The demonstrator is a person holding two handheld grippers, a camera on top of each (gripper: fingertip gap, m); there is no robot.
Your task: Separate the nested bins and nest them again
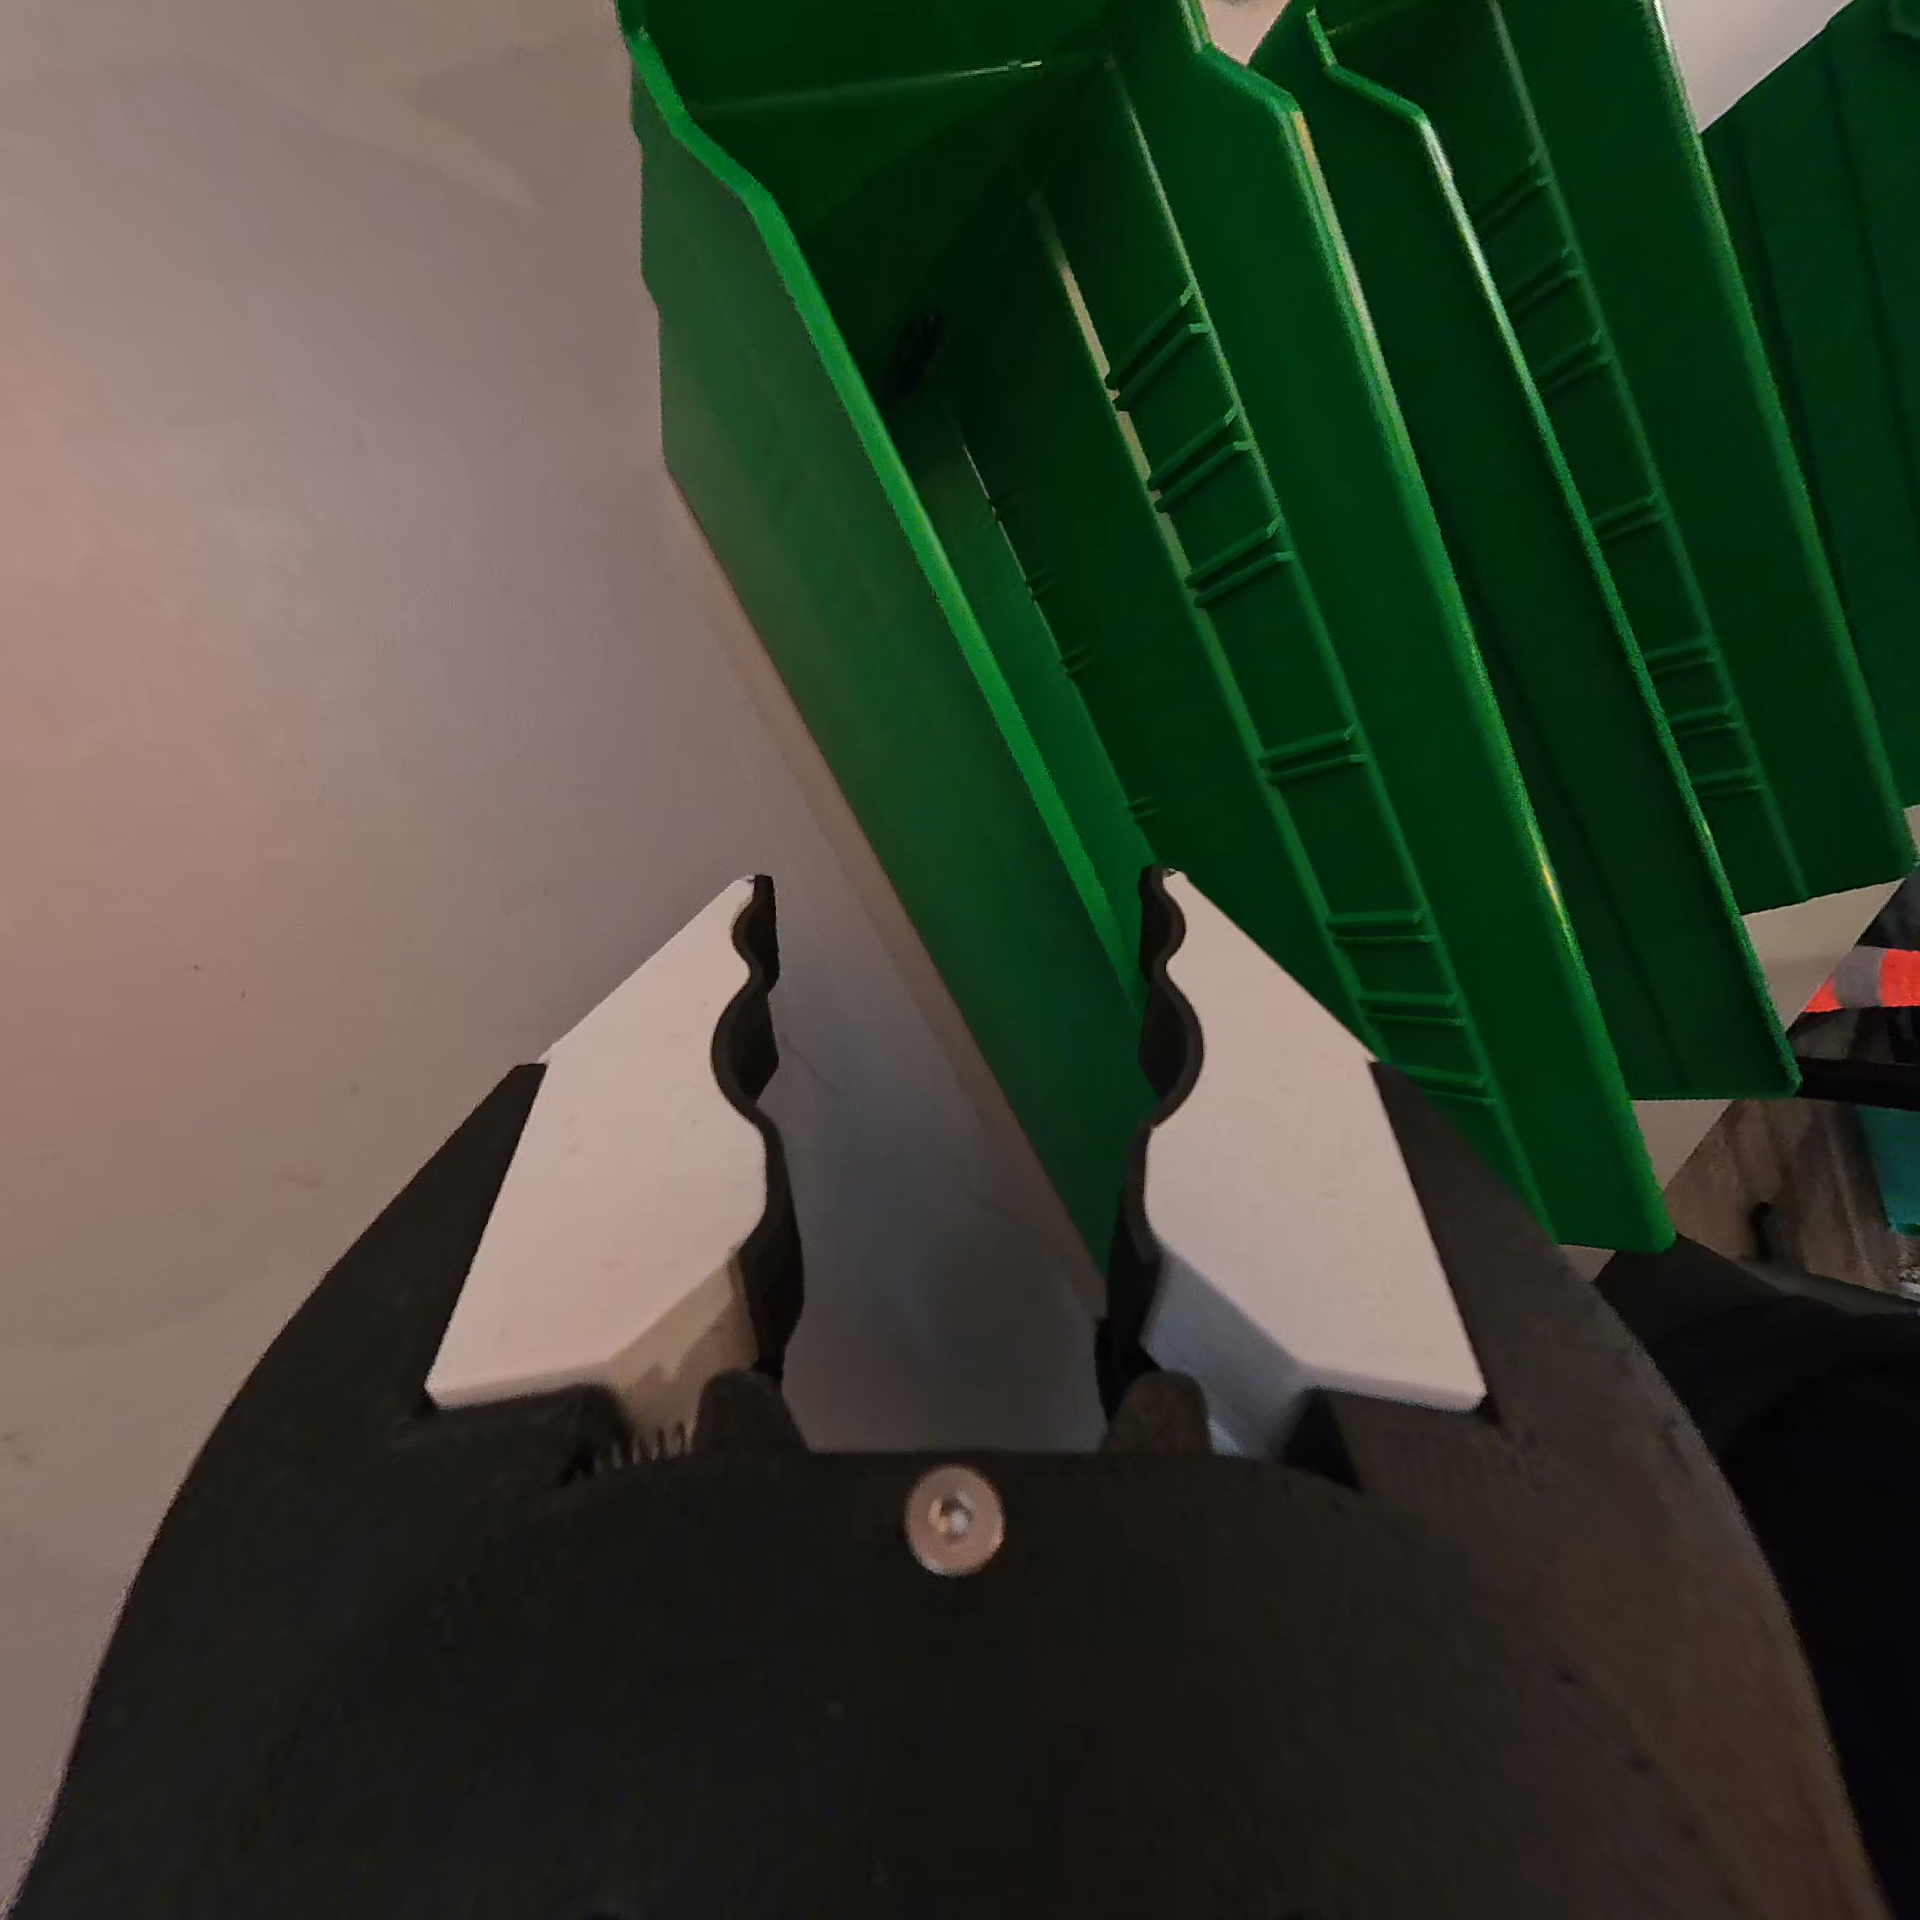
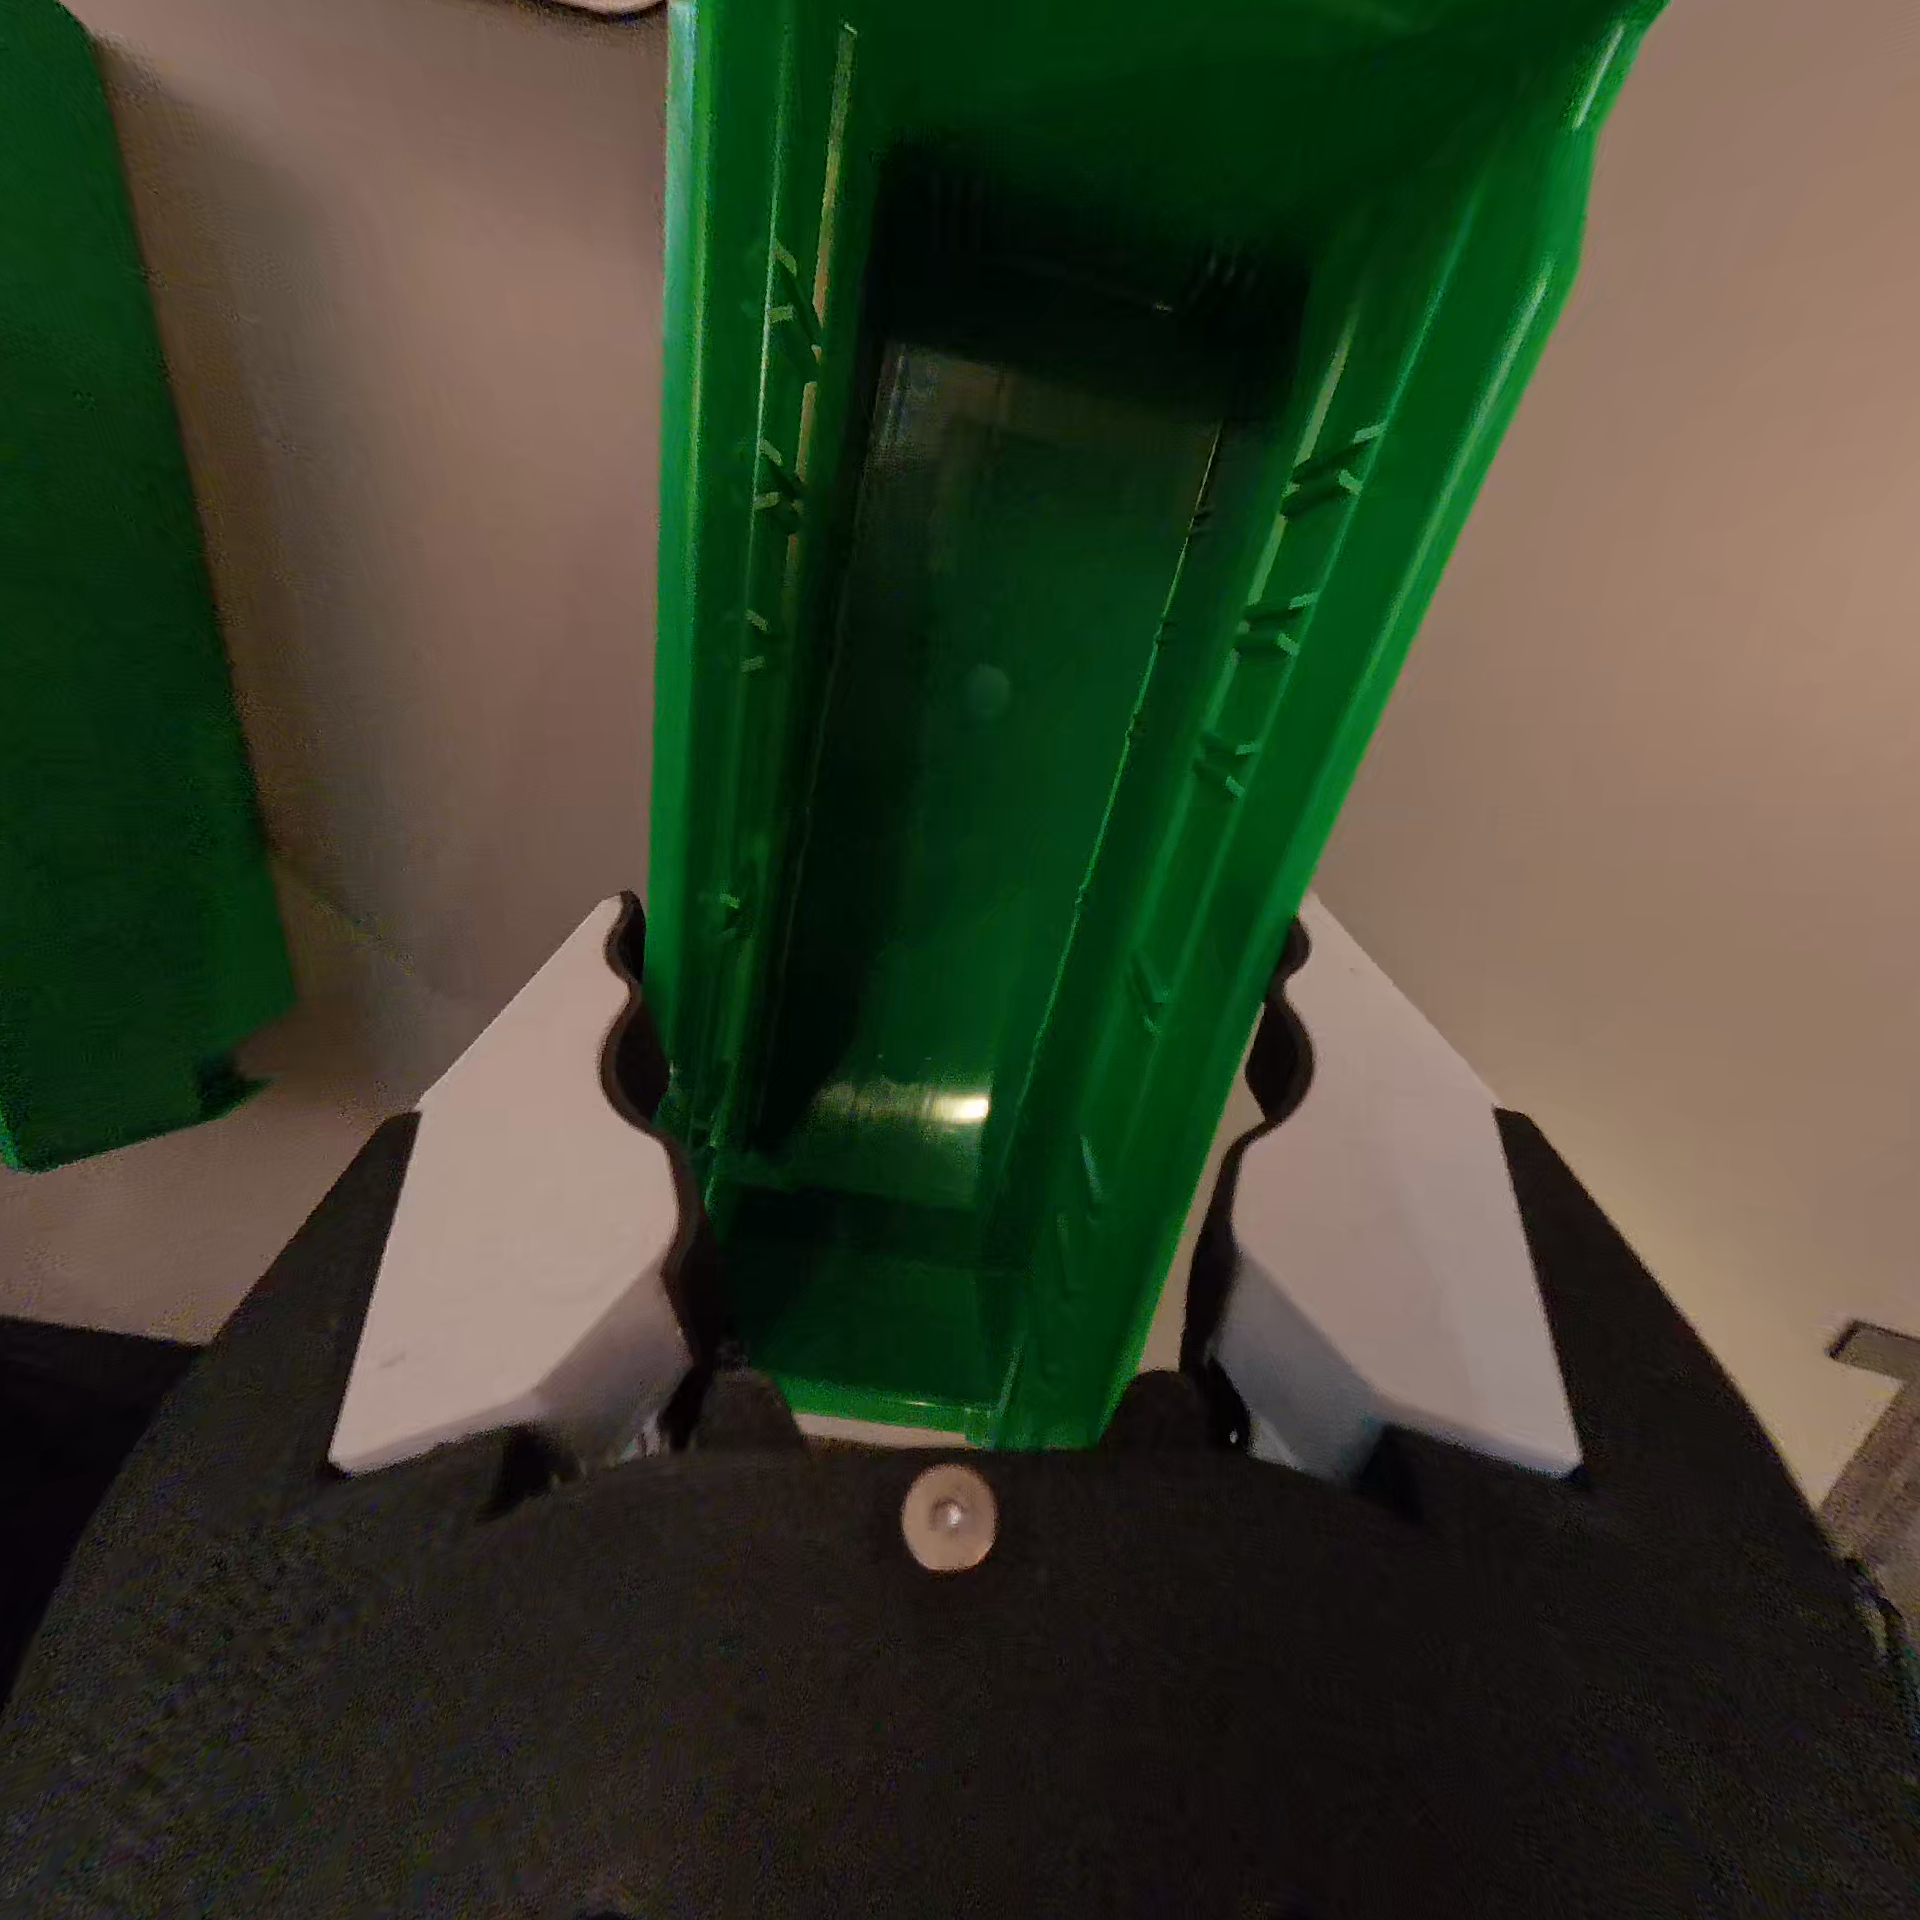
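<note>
Right gripper (image 2: 956, 935): black body with white fingers and wavy black pads, nearest the lens in the right wrist view; spread wide around the near end of a long green plastic bin with ribbed inner walls (image 2: 1039, 644). The left pad (image 2: 644, 1049) lies against the bin's outer wall; the right pad (image 2: 1273, 1049) looks just beside the other wall, and contact there I cannot confirm.
Left gripper (image 1: 956, 914): same build, spread, nothing between the pads; its right pad (image 1: 1164, 997) sits at the near corner of another green plastic bin (image 1: 935, 582), touching or just short of it.
Bins: in the left wrist view a second green bin (image 1: 1538, 499) lies just right of the first, and a sliver of a third green bin (image 1: 1829, 416) shows farther right. They lie side by side on a pale tabletop (image 1: 312, 623), not nested.
Step, as I judge it: separation looks done; re-nesting is starting, with the right gripper framing one bin to lift.
Next move: close squarely on the walls, raise the bin level, line it up over a neighbour and lower it in; a tilt would catch on the ribs.
Hidden: far ends of all bins are cut off. A green slab (image 2: 114, 623) at the left of the right wrist view is probably another bin, but which one is unclear. Dark clutter with an orange patch (image 1: 1870, 987) at the right edge is unreadable.
</note>
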